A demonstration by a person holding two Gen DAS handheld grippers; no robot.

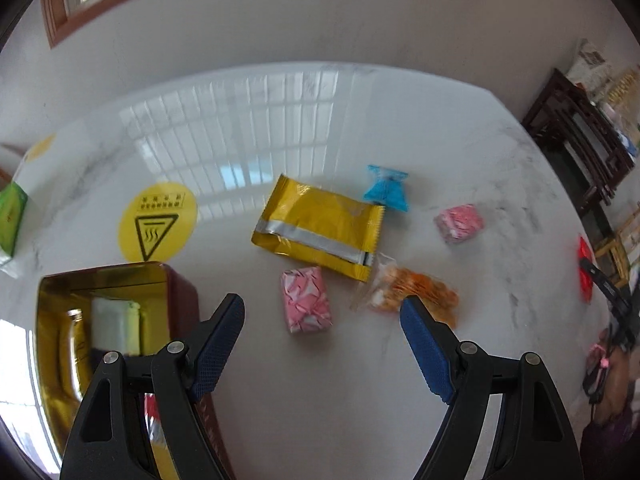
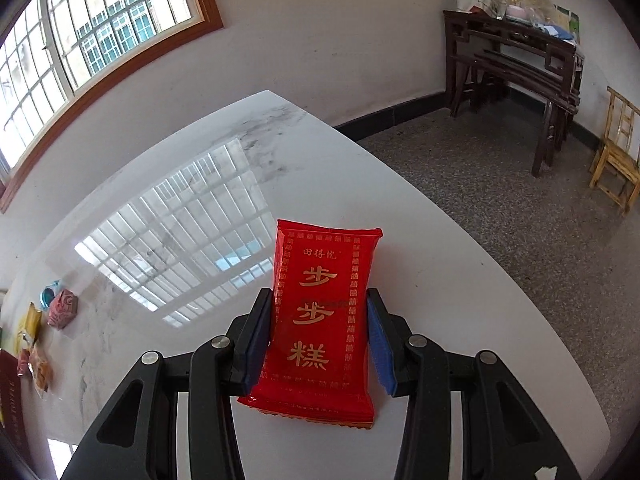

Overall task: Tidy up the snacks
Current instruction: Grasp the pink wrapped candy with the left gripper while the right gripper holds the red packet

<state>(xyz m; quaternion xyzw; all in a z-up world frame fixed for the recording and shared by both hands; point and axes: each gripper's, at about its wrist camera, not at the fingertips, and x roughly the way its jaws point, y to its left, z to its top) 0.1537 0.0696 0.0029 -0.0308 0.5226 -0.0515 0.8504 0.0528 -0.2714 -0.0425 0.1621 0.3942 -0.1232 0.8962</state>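
My left gripper [image 1: 322, 308] is open and empty above the white marble table [image 1: 320, 380]. Just ahead of it lie a pink wrapped snack [image 1: 306, 299] and an orange snack bag [image 1: 408, 290]. Beyond them lie a gold packet [image 1: 320, 226], a blue candy [image 1: 386, 188] and a second pink snack [image 1: 459, 223]. An open red tin with a gold inside [image 1: 112, 340] stands at the left and holds a pale packet. My right gripper [image 2: 318, 300] is shut on a red snack packet [image 2: 320, 316] with gold characters, held above the table.
A yellow round warning sticker [image 1: 157, 220] is on the table. A green and white box [image 1: 12, 216] stands at the far left. The table edge [image 2: 500, 272] runs on the right, with grey floor, a dark wooden side table [image 2: 516, 60] and a wooden chair [image 2: 616, 156] beyond.
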